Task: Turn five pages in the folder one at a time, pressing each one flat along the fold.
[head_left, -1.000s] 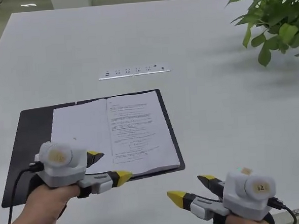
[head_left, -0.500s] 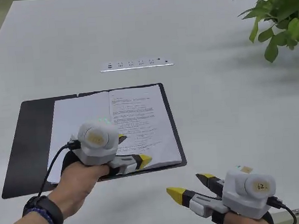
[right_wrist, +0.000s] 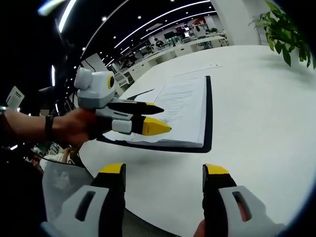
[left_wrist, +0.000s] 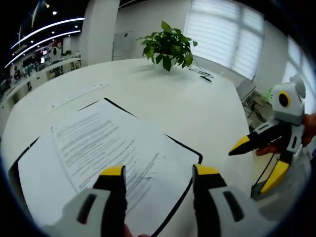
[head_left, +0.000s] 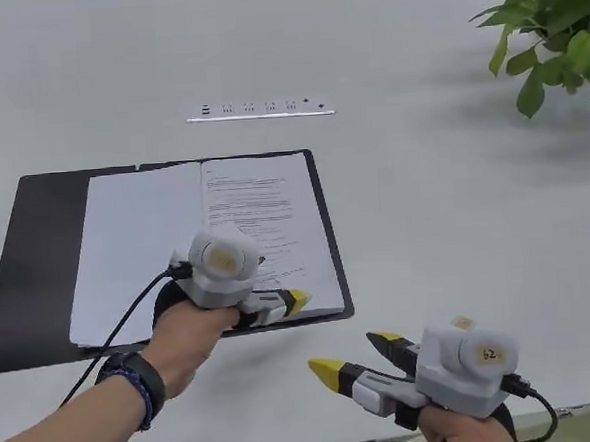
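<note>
folder (head_left: 27,257) lies open on the white desk (head_left: 422,173), black cover flat, spine running away from the person. left side is a blank sheet (head_left: 136,241). right side is a printed page (head_left: 264,213), lying flat. nothing lifted.

left hand-held gripper (head_left: 285,302): over the near right corner of the printed page, close to the folder's lower edge. in its own view the jaws stand well apart with the page corner between and beyond them. nothing gripped. cannot tell if the tips touch paper or hover just above it.

right hand-held gripper (head_left: 355,356): off the folder, near the desk's front edge, tips pointing left toward the folder's corner. jaws apart, empty, apart from the paper.

plant (head_left: 554,25) at far right and socket strip (head_left: 258,110) beyond the folder, both well clear of the work.

step, as i read it: start of a page turn, the left lining up on the free corner of the right page. how many of the five are done cannot be told from here.

next move calls for: separate one sheet only at that corner, pinch lightly, carry it over to the left side, then press along the fold. risk: grabbing two sheets, or creasing the corner if the pinch is too hard.
</note>
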